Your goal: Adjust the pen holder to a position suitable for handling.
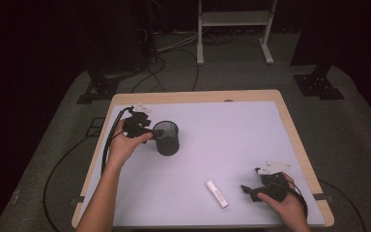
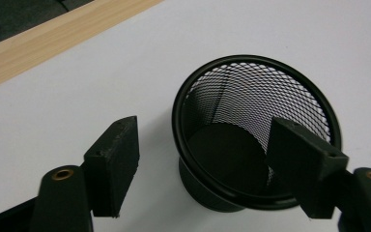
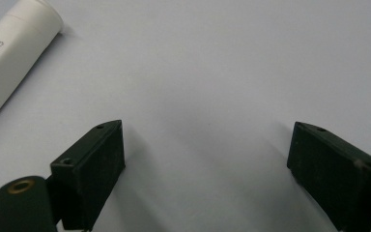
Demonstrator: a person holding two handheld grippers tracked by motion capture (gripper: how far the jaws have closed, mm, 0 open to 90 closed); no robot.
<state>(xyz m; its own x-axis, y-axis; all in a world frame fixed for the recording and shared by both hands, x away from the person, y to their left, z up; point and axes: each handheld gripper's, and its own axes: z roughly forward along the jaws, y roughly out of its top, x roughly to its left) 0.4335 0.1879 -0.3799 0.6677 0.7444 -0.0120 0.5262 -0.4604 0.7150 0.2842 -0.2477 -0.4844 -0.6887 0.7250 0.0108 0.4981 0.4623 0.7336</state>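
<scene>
We are holding the left gripper point(image 1: 150, 131) with its fingers point(image 2: 113, 162) parted around the near rim of the upright black mesh cup point(image 2: 251, 130), not clamping it, while the right gripper point(image 1: 252, 190), fingers wide and empty, is resting beside the white tube point(image 1: 217, 194) on the pale surface point(image 1: 232, 140).

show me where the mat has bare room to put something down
The widest bare stretch of the mat runs from the mesh cup across to the far right edge. It is tighter near the white tube, beside the right claw, and around the left claw.
</scene>
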